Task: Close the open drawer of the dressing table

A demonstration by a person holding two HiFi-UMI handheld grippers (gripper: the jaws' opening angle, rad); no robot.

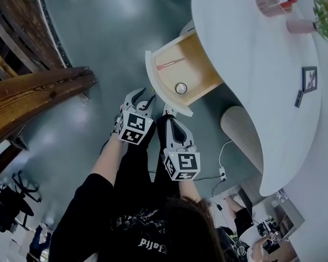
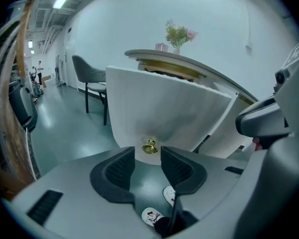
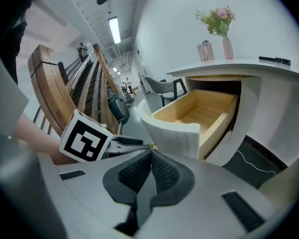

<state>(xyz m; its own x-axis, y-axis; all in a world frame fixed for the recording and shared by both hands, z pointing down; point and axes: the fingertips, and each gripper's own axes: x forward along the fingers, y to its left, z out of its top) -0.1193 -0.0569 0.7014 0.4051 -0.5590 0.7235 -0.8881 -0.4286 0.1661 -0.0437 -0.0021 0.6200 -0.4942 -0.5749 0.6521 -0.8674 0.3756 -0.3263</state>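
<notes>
Approach step: drawer [image 1: 199, 59] stands pulled out from the bench's [image 1: 251, 64] front edge, long axis running from the bench toward me, curved white front facing me. My left gripper [image 1: 142, 99] holds its jaws apart just short of the brass knob [image 2: 149, 147]; my right gripper [image 3: 150, 158] has its jaws together. Next, I judge, a square push inward along that axis.

pink vase [image 3: 227, 48]: upright, holding flowers [image 3: 217, 19] | grey chair [image 2: 91, 74]: on floor [image 2: 65, 133] | wooden railing [image 1: 38, 94]: left
</notes>
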